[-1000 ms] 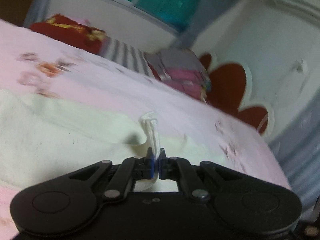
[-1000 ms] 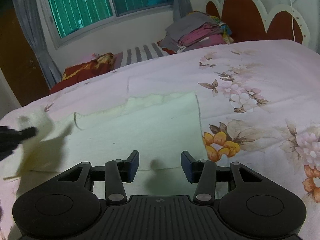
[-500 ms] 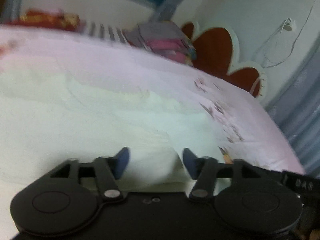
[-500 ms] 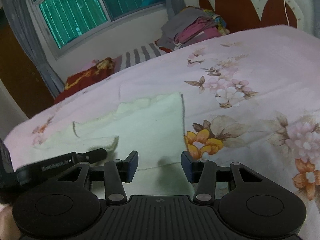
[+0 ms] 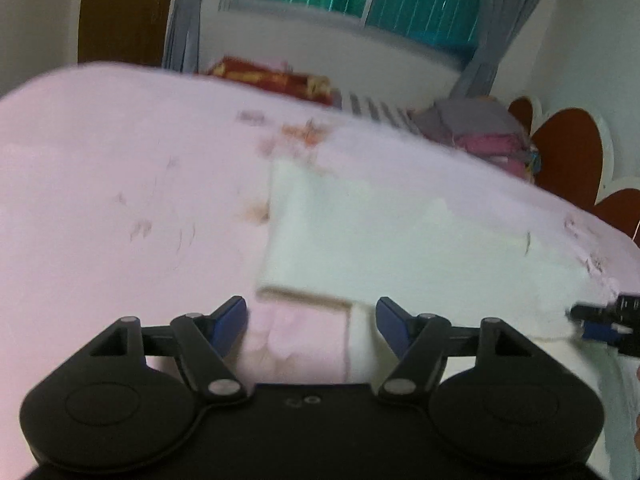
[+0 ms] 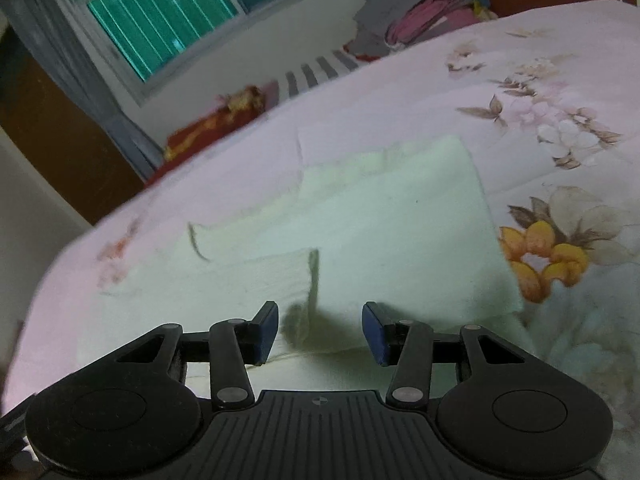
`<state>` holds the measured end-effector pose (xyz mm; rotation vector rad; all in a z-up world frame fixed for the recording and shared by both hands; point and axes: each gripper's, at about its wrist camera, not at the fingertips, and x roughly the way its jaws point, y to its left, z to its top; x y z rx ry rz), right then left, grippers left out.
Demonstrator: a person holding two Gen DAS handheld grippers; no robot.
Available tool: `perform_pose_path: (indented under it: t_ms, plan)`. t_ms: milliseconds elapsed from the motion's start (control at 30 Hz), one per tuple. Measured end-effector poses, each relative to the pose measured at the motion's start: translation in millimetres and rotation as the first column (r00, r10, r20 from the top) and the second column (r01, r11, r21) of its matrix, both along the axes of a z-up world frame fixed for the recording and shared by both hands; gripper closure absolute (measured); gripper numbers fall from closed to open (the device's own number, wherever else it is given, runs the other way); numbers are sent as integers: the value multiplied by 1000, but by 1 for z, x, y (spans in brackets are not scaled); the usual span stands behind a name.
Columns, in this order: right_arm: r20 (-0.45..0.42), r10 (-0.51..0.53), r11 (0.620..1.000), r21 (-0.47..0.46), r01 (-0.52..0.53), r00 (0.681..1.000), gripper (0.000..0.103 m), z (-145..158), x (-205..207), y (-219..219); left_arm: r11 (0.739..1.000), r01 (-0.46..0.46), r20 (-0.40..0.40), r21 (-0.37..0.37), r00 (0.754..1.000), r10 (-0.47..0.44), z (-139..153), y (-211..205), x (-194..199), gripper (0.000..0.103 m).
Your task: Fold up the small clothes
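Note:
A pale cream garment (image 6: 392, 216) lies flat on the pink floral bedsheet (image 6: 560, 92), with one part folded over onto itself at the left. It also shows in the left wrist view (image 5: 400, 240), blurred. My left gripper (image 5: 312, 320) is open and empty, low over the garment's near left corner. My right gripper (image 6: 320, 332) is open and empty, just above the garment's near edge by the folded flap (image 6: 264, 280). The right gripper's tip (image 5: 604, 320) shows at the right edge of the left wrist view.
A stack of folded clothes (image 6: 424, 20) sits at the far end of the bed by the red headboard (image 5: 568, 152). A red cushion (image 6: 212, 128) and a striped cloth (image 6: 316, 72) lie below the window. The sheet (image 5: 120, 184) stretches left of the garment.
My left gripper let go of the garment's corner, opened, and swung left to the garment's near left corner. My right gripper stayed open and moved in closer over the garment.

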<state>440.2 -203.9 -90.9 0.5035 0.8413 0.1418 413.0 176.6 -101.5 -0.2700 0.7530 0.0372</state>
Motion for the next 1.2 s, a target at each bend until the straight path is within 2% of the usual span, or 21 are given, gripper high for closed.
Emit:
perform_pose_path:
  t_ms: [67, 200, 233, 267, 367, 467, 533, 633, 700, 800, 1200]
  plan:
    - [8, 15, 1000, -21, -14, 1000, 56, 0, 5, 8, 1000, 6, -8, -4, 1000, -6, -7, 2, 4, 34]
    - [13, 70, 996, -52, -69, 997, 56, 0, 12, 26, 998, 36, -15, 51, 999, -35, -9, -10, 19, 33]
    - [20, 86, 994, -70, -85, 996, 67, 1, 12, 33, 996, 48, -22, 69, 999, -46, -10, -8, 19, 33]
    - [30, 98, 991, -92, -95, 995, 97, 1, 13, 39, 994, 60, -31, 88, 998, -58, -10, -11, 22, 33]
    - [35, 129, 983, -137, -123, 991, 97, -3, 15, 48, 989, 88, -40, 117, 996, -83, -11, -14, 25, 33]
    - [83, 118, 980, -171, -102, 990, 98, 4, 8, 42, 990, 96, -32, 100, 995, -93, -12, -11, 25, 34]
    - [142, 7, 983, -184, 20, 990, 98, 14, 1, 20, 988, 111, -35, 111, 994, -108, -12, -12, 25, 35]
    - [128, -124, 967, -206, 149, 984, 98, 12, -2, -18, 984, 129, -33, 123, 992, -126, -13, -12, 25, 35]
    - [94, -139, 970, -190, 155, 986, 98, 6, -3, -37, 983, 133, -32, 124, 991, -130, -13, -13, 25, 35]
    - [90, -130, 968, -203, 146, 987, 98, 3, -9, -44, 983, 136, -33, 122, 991, -133, -13, -13, 25, 35]
    - [69, -115, 970, -208, 127, 991, 98, -1, -12, -40, 983, 143, -41, 112, 989, -139, -13, -12, 30, 35]
